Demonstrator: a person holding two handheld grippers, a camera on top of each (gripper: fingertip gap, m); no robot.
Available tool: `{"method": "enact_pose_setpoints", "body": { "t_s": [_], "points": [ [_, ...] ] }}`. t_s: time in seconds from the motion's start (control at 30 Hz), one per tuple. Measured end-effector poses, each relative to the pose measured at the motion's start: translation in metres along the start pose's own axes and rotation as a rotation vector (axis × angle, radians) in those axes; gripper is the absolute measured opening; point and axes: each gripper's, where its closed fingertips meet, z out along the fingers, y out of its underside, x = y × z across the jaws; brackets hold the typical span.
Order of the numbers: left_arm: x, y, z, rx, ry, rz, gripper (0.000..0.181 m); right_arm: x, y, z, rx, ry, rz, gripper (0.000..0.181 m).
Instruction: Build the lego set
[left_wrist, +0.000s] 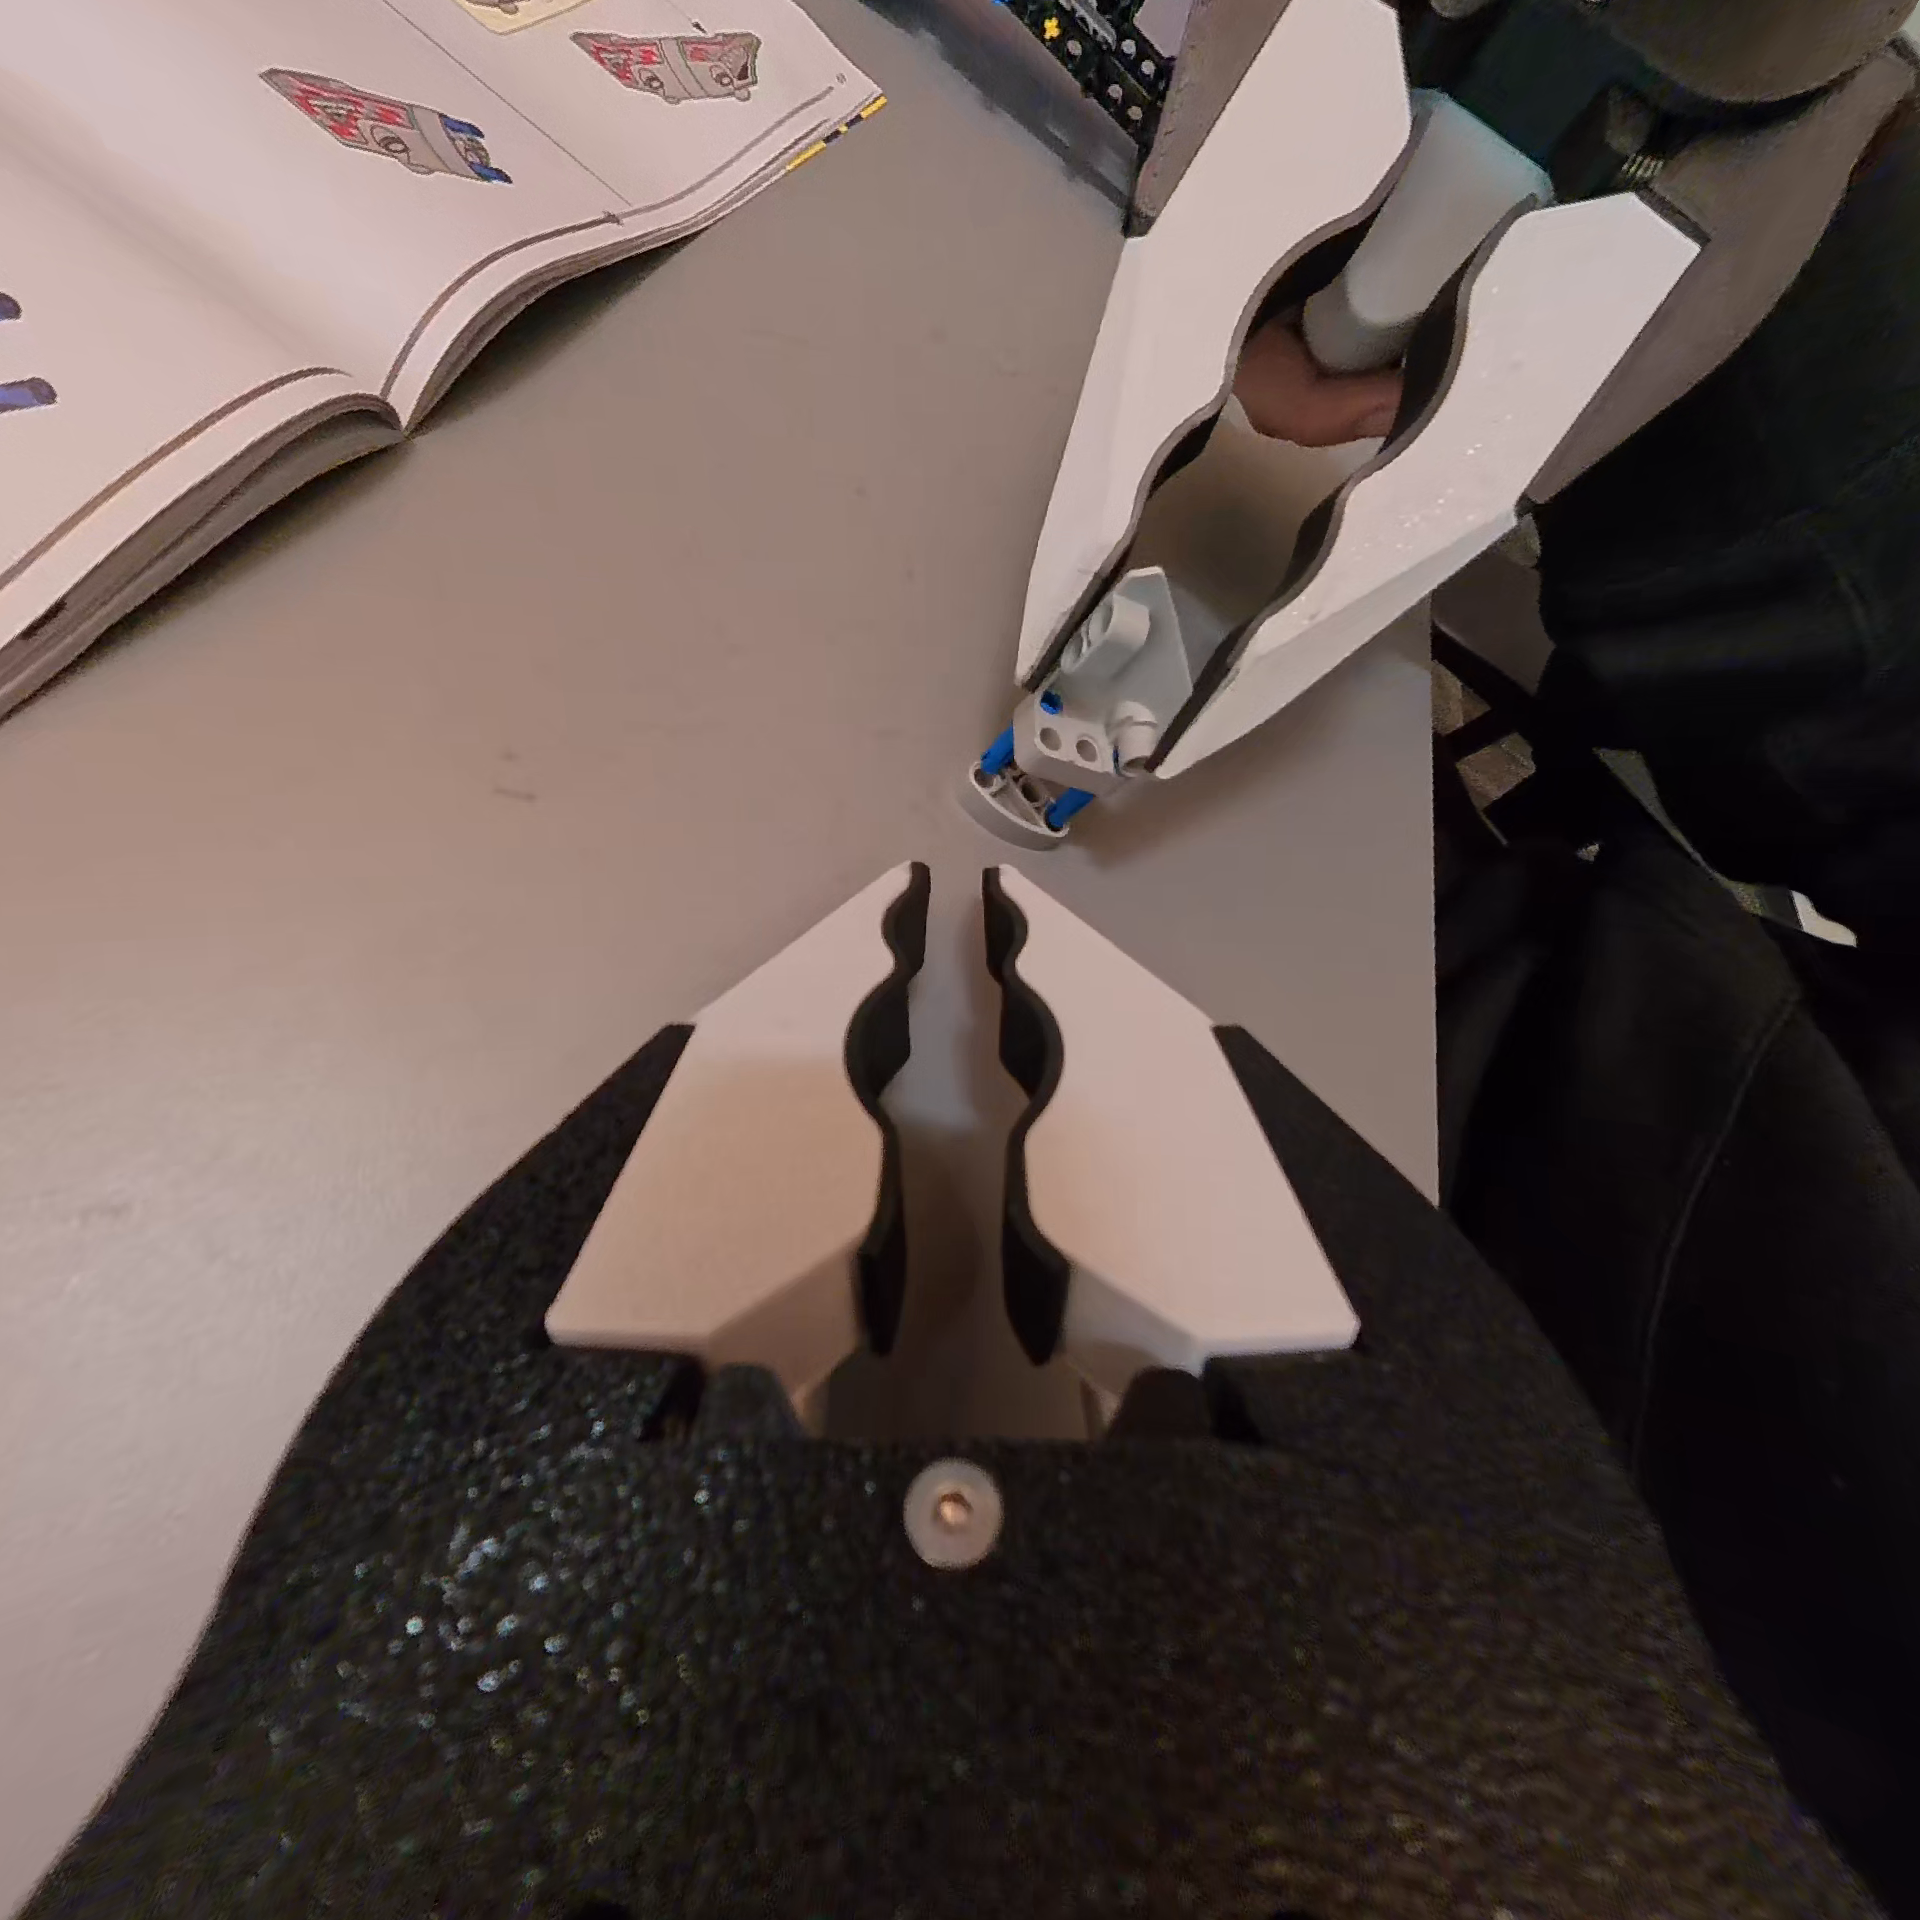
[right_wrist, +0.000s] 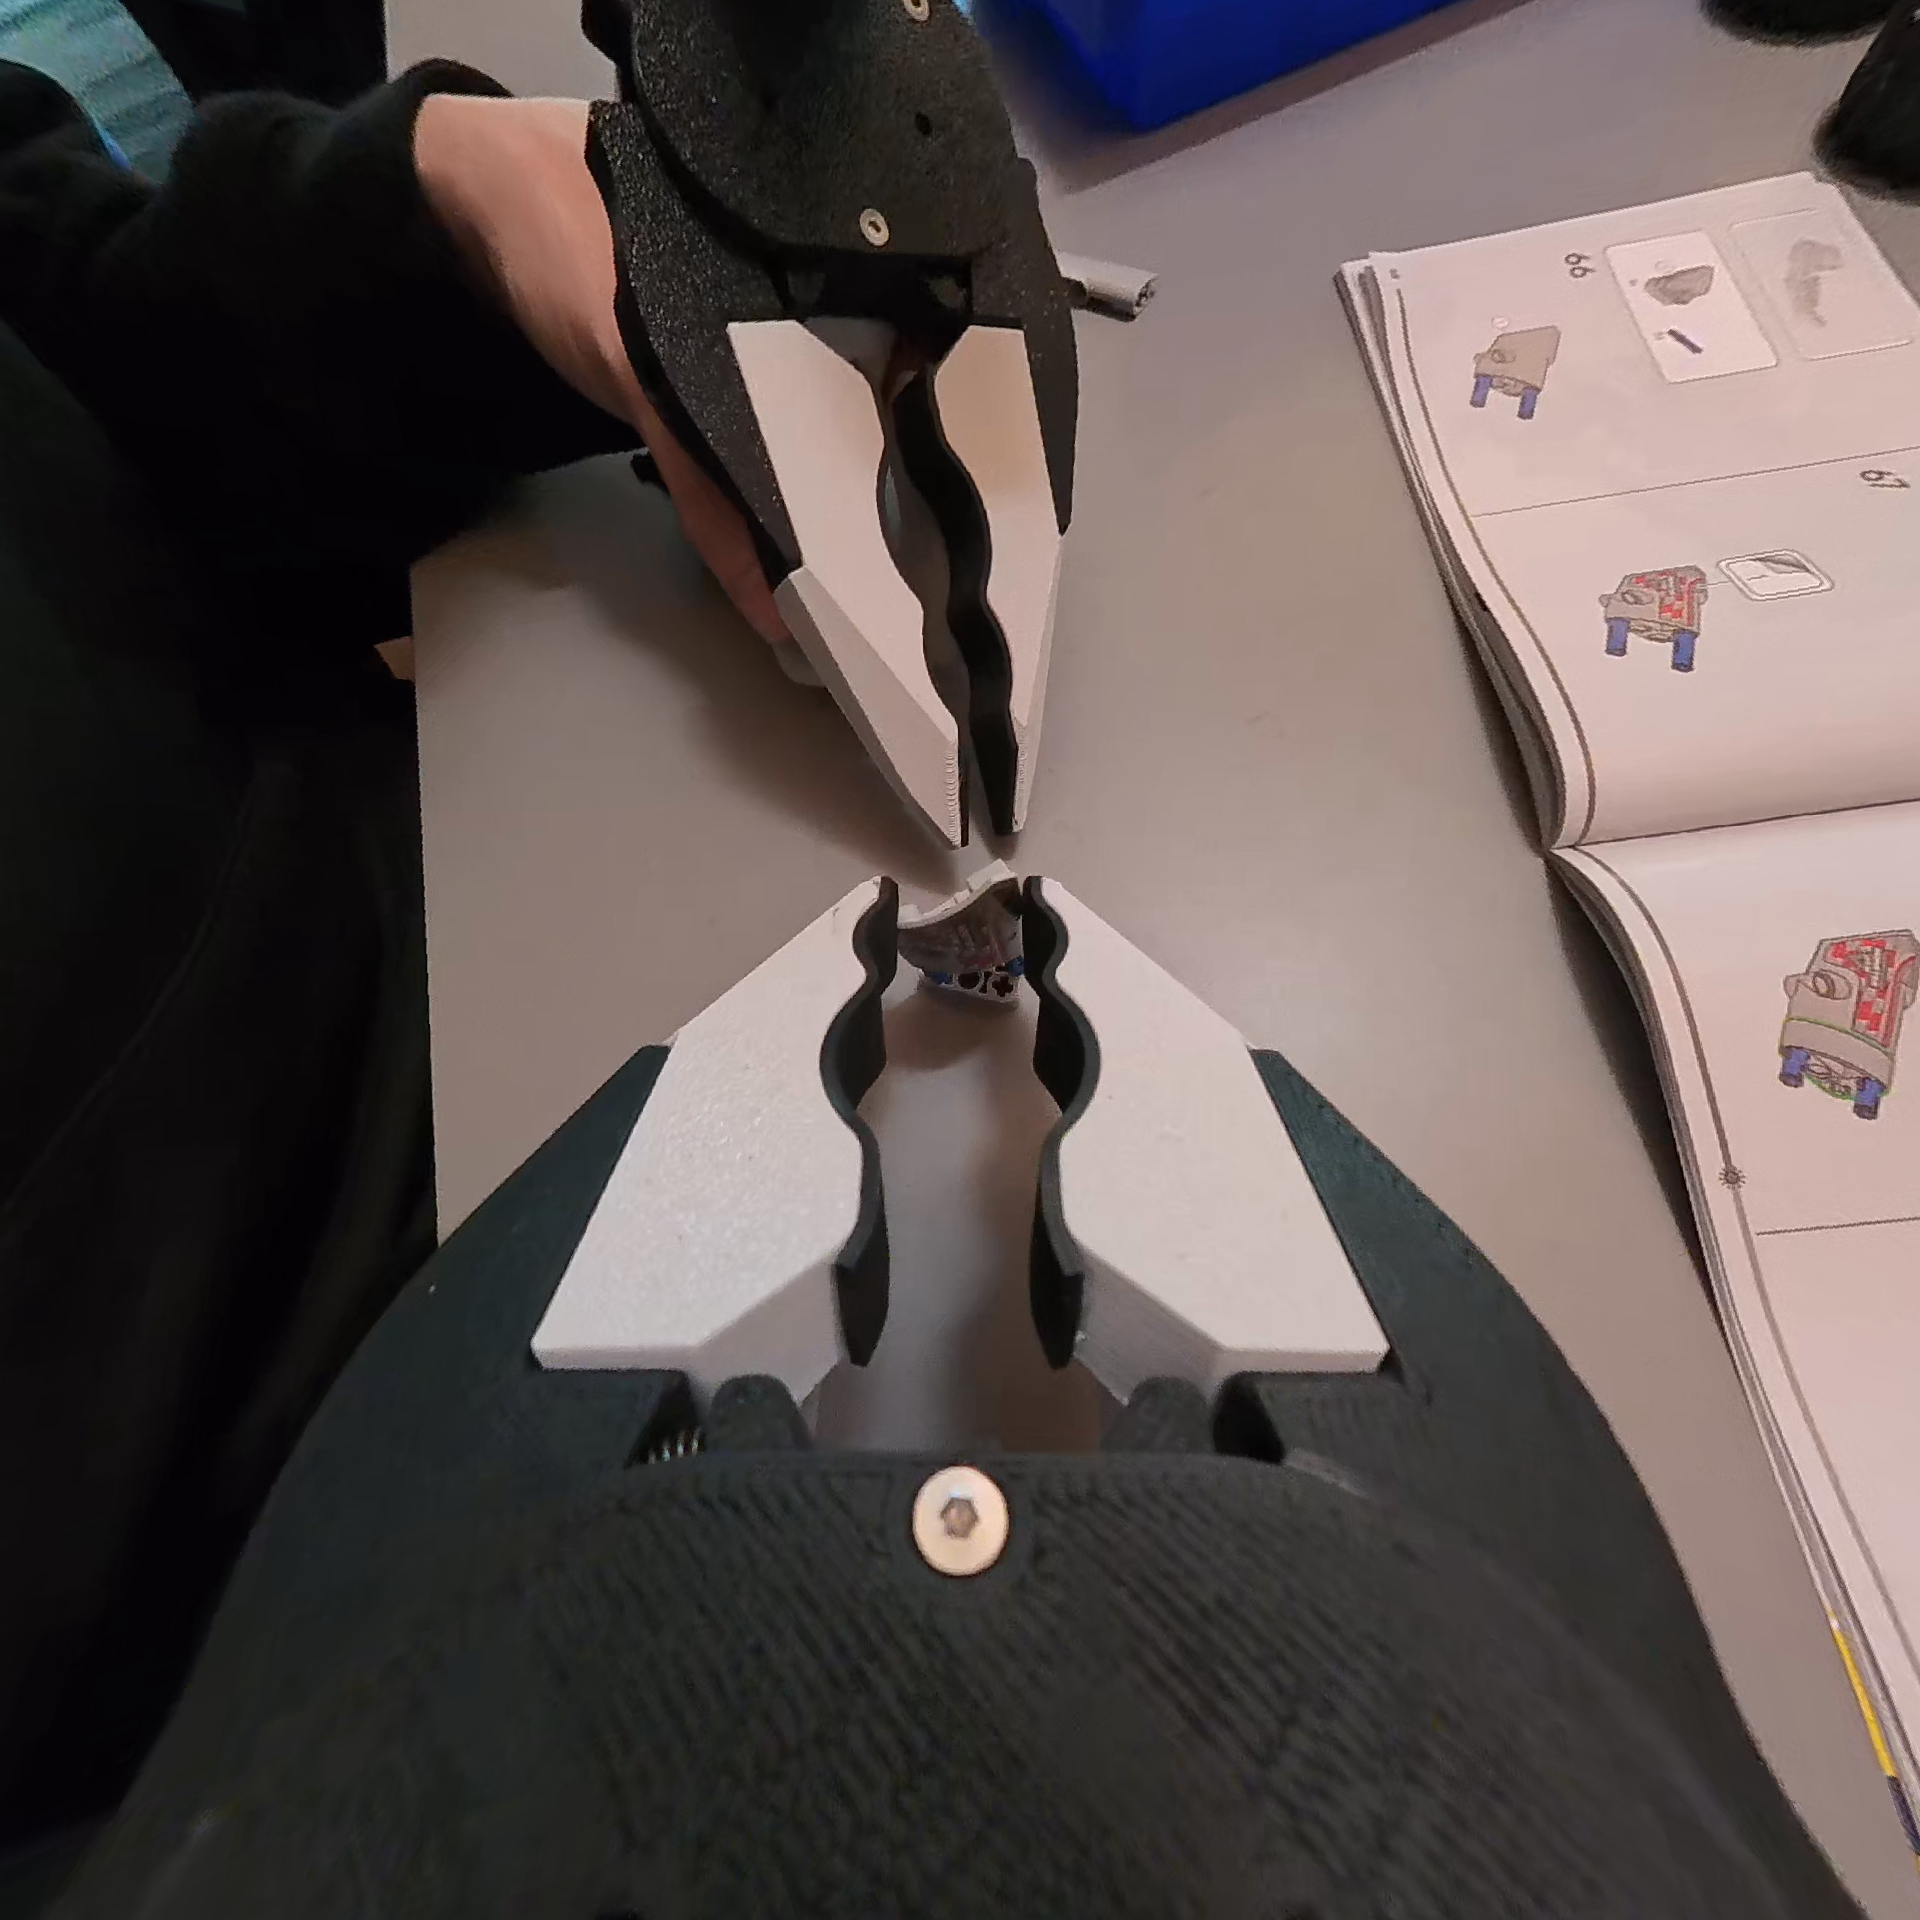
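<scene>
On grey table (right_wrist: 1247, 727) beside open booklet (right_wrist: 1714, 623): right claw (right_wrist: 961, 894) clamping lego piece (right_wrist: 966, 935), left claw (right_wrist: 982, 831) together.

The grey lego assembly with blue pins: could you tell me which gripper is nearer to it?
Right. The right gripper is clamped on the lego assembly; the left gripper is beside it, empty, tips nearly together.

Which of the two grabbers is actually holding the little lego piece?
The right gripper: its fingers clamp the grey lego assembly with blue pins. The left gripper is nearly closed and empty.
</scene>
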Motion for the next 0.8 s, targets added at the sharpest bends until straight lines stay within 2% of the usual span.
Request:
{"method": "enact_pose_setpoints", "body": {
  "t_s": [0.33, 0.8],
  "points": [
    [0.000, 0.002, 0.001, -0.017, 0.001, 0.002, 0.007, 0.003, -0.003, 0.005, -0.011, -0.004, 0.018, 0.022],
    [0.003, 0.003, 0.002, -0.021, 0.012, 0.012, 0.007, -0.001, -0.005, 0.010, 0.048, 0.002, 0.048, 0.023]
  ]
}}
